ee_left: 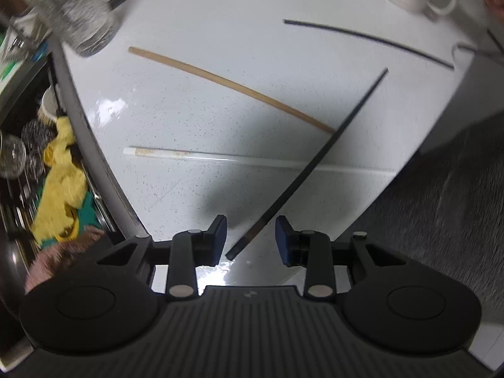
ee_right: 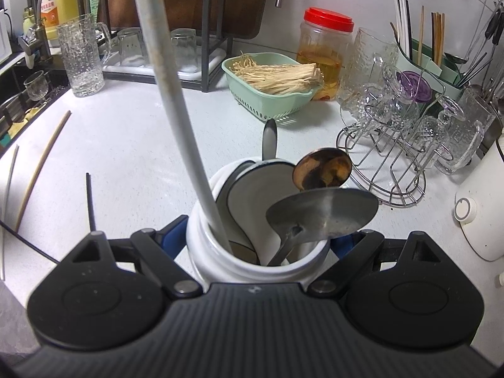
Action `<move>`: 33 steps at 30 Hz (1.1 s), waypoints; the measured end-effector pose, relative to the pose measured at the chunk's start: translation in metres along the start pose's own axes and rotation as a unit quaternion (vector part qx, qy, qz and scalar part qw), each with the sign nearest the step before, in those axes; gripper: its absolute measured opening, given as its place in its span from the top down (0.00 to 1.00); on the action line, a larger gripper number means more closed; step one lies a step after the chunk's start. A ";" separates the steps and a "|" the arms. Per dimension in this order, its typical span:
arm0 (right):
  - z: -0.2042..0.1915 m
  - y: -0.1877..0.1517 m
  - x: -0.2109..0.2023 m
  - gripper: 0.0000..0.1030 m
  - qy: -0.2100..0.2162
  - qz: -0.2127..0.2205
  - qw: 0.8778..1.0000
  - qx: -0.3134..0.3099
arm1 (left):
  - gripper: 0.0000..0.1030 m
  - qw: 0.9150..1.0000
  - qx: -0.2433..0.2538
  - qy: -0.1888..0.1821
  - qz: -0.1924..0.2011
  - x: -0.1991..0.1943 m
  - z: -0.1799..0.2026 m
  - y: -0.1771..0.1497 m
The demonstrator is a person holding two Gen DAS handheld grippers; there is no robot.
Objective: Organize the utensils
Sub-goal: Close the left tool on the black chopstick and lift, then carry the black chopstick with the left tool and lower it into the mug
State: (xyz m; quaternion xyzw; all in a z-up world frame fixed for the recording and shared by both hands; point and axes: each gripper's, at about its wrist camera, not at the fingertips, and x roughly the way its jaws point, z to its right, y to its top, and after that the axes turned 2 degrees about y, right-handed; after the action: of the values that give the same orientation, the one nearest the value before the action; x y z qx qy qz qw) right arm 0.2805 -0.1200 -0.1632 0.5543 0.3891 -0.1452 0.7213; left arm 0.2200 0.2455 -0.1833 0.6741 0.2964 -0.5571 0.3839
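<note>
Black chopstick [ee_left: 310, 167] lies between the spread left gripper [ee_left: 251, 236]; right gripper [ee_right: 256, 242] clamps the white mug [ee_right: 252, 261] of spoons [ee_right: 321, 214].

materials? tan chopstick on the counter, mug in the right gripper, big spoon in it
Tan chopstick: likely bamboo or wood, matte, uneven tan tone. Mug: probably glazed ceramic, glossy white, thick rolled rim. Big spoon: metal, likely stainless steel, dull grey sheen.

A green basket [ee_right: 267, 94] of thin mushrooms sits by a red-lidded jar [ee_right: 324, 53]. Yellow cloth [ee_left: 61, 176] lies in the sink.
</note>
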 end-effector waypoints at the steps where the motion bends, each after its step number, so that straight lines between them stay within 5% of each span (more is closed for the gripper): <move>1: 0.000 0.000 0.000 0.11 -0.001 0.000 1.000 0.002 | 0.63 1.000 0.014 -0.005 -0.004 0.000 0.001 0.001; 5: -0.002 -0.001 -0.001 0.11 -0.007 0.000 1.000 0.008 | 0.67 0.998 0.057 -0.010 -0.025 0.006 0.003 0.006; 7: -0.002 -0.001 -0.001 0.11 -0.008 0.000 1.000 0.009 | 0.78 0.997 0.067 -0.032 -0.037 0.010 0.003 0.010; 15: -0.003 -0.001 -0.002 0.11 -0.011 -0.001 1.000 0.013 | 0.83 0.990 0.124 -0.043 -0.058 0.021 0.015 0.021; 20: -0.004 -0.002 -0.002 0.11 -0.012 0.003 1.000 0.015 | 0.93 0.986 0.156 -0.001 -0.060 0.017 0.028 0.028; 33: -0.005 -0.006 -0.005 0.11 -0.014 0.022 1.000 0.014 | 0.93 0.980 0.185 0.046 -0.055 -0.034 0.052 0.073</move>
State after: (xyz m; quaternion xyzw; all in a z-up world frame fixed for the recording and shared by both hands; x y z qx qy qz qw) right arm 0.2713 -0.1191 -0.1645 0.5710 0.3647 -0.1427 0.7215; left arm 0.2459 0.1638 -0.1410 0.7407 0.2424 -0.5913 0.2073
